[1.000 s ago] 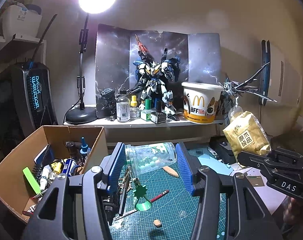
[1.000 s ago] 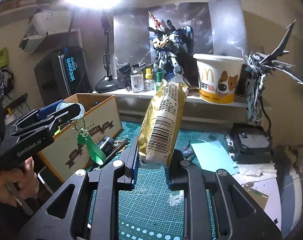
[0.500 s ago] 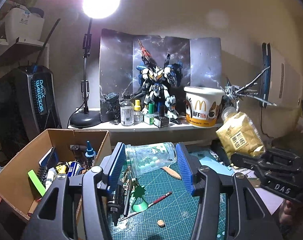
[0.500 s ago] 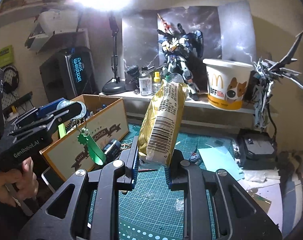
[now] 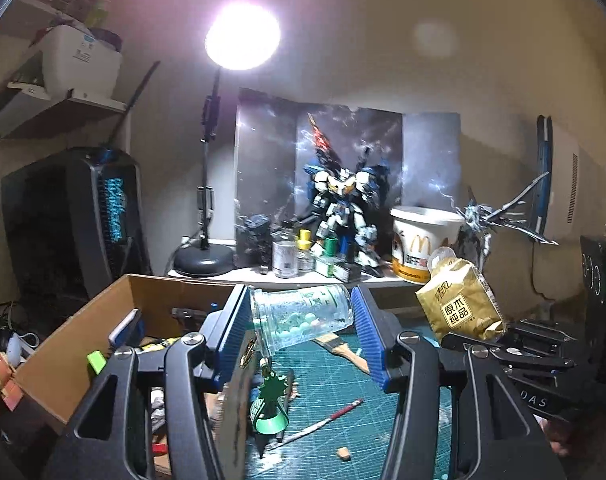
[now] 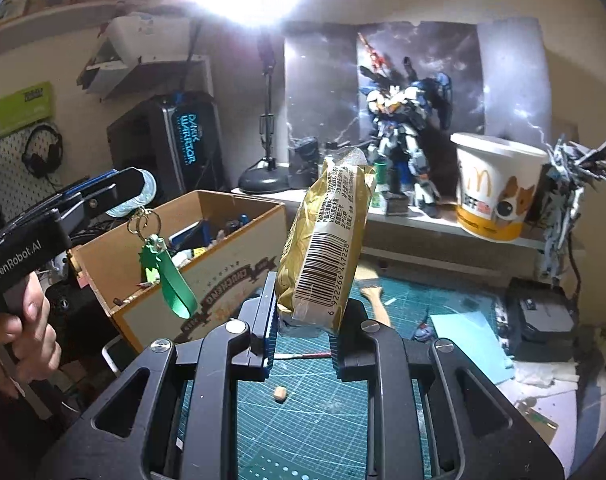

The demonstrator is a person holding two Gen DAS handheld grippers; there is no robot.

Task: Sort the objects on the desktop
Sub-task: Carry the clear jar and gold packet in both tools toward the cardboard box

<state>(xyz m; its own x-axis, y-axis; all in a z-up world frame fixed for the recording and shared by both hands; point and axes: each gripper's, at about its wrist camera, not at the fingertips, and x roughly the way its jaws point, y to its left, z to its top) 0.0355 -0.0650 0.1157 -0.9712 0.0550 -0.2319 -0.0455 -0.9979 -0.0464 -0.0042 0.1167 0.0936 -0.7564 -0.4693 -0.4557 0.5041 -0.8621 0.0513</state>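
My left gripper (image 5: 303,330) is shut on a clear plastic jar (image 5: 303,316) lying sideways, with small pale beads inside. A green strap keychain (image 5: 269,404) hangs from the jar. The jar is held in the air at the right edge of an open cardboard box (image 5: 83,344) full of small items. My right gripper (image 6: 303,328) is shut on a gold snack packet (image 6: 323,240) with a barcode, held upright above the green cutting mat (image 6: 303,400). In the right wrist view the left gripper (image 6: 115,192) and the keychain (image 6: 171,280) hang over the box (image 6: 231,280).
A shelf at the back holds a robot model (image 5: 343,216), small bottles (image 5: 287,256), a McDonald's bucket (image 5: 419,244) and a lamp base (image 5: 203,260). On the mat lie a brush (image 5: 343,348), a red pencil (image 5: 331,420) and a small cork piece (image 6: 279,393). A black device (image 6: 543,316) sits right.
Both grippers have risen and moved left toward the box. The jar with its keychain now hangs at the box's right edge. The packet stays gripped.
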